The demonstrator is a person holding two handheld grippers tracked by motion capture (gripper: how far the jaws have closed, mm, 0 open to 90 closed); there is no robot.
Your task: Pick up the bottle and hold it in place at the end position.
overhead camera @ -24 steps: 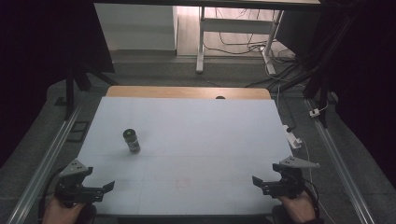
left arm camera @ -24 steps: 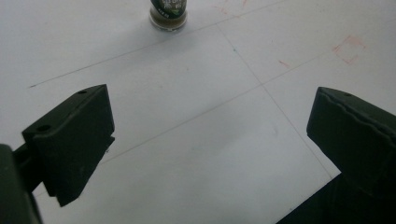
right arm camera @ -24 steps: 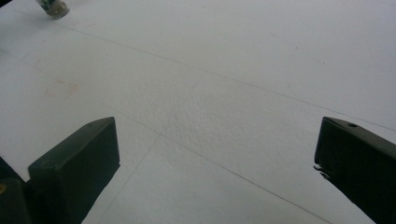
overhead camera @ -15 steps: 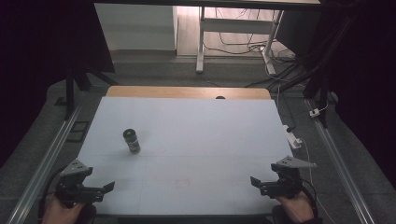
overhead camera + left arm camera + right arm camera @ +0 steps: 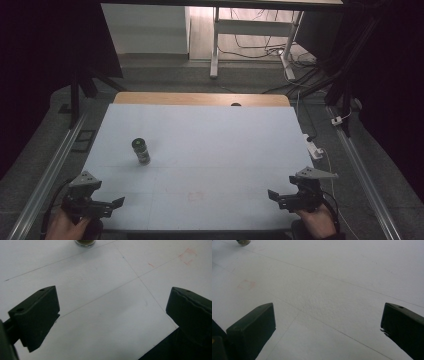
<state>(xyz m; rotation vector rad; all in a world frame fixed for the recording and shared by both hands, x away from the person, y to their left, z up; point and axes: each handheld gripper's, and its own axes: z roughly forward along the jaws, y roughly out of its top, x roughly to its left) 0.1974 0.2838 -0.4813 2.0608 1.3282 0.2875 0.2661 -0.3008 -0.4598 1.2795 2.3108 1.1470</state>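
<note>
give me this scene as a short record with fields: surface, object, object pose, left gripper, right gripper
surface: white table top with thin pencil lines and a faint red mark
object: small dark jar, dark lid, left of centre
object pose: upright, standing alone, touched by nothing
left gripper: near left corner, jaws wide open, nothing between them
right gripper: near right corner, jaws wide open, nothing between them
nearer to jar: the left gripper, with bare table between them

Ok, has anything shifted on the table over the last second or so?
Nothing visibly changed. The small jar stands upright in the same spot on the white table, and the left gripper and right gripper sit at the near corners as before, jaws open with nothing between them.
</note>
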